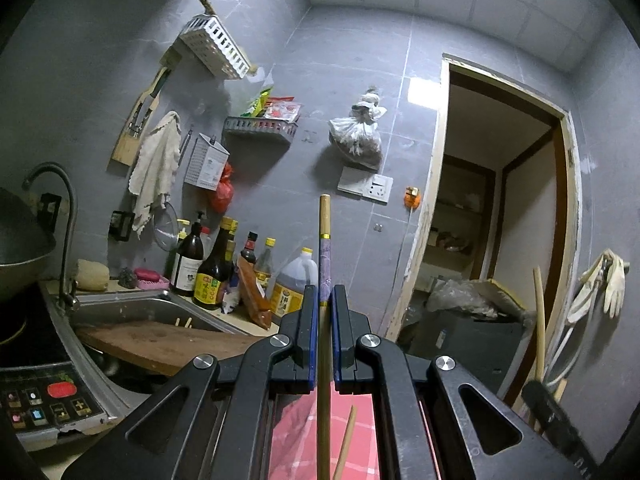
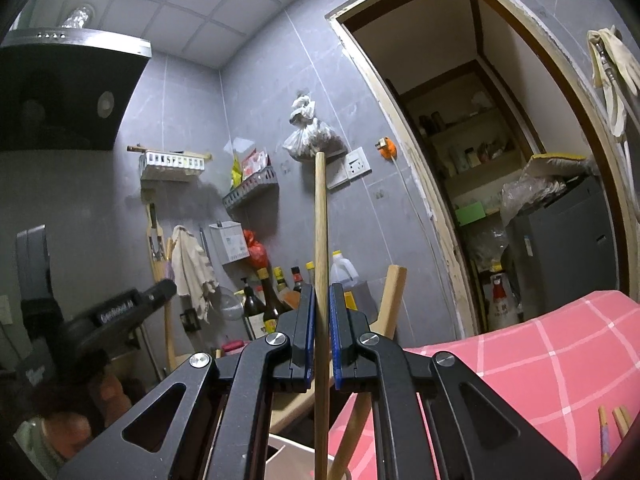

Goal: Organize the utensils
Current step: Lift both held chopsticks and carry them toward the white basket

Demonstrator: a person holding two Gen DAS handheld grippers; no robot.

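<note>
Above pink cloth [image 2: 540, 360], left gripper [image 1: 323, 292] clamps chopstick [image 1: 324, 248], right gripper [image 2: 321, 292] clamps plain chopstick [image 2: 321, 220]

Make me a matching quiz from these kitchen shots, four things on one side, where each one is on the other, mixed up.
Things:
1. patterned chopstick
2. plain chopstick
3. white cloth
4. cutting board

Places:
A. lying across the sink
B. in the right claw
C. hanging on the wall
D. in the left claw

Pairs: 1-D, 2-B, 3-C, 4-A
</note>
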